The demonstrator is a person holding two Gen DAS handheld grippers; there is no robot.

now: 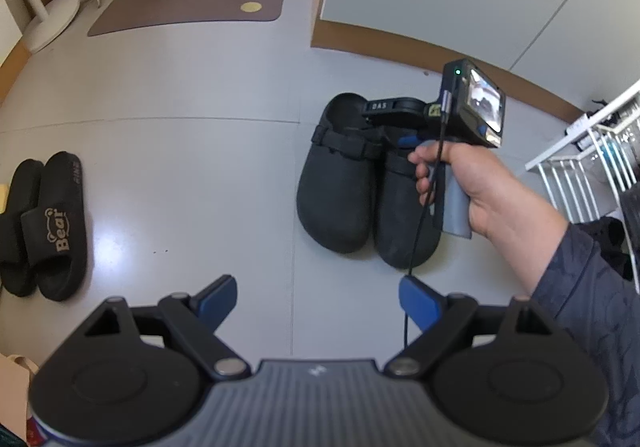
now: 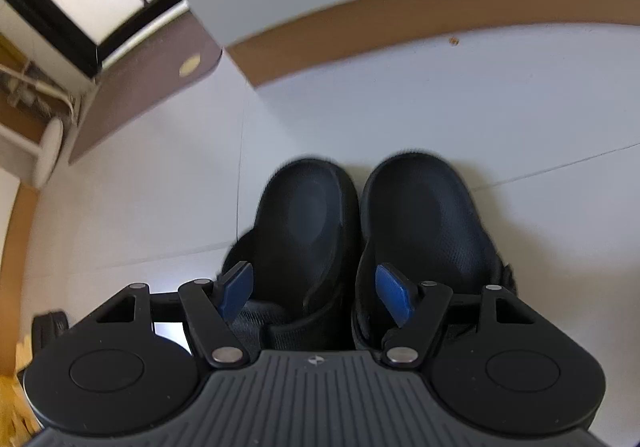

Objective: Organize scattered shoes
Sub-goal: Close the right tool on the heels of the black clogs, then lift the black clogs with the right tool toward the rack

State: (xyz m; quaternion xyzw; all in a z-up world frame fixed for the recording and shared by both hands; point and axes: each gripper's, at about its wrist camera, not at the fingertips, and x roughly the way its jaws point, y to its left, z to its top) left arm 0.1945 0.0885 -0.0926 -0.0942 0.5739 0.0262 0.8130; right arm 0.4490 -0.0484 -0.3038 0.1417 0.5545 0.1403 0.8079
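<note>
Clogs (image 2: 360, 231) sit paired on the floor — right tool (image 2: 316, 295) spread above them.

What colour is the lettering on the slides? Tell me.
Tan or gold "Bear" lettering on the black slides, clearest in the left wrist view.

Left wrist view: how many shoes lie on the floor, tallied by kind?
Black clogs: 2, side by side near the wall, under the right gripper
Black slides: 2, side by side at the left edge, one printed "Bear"
Total: 4 shoes
</note>
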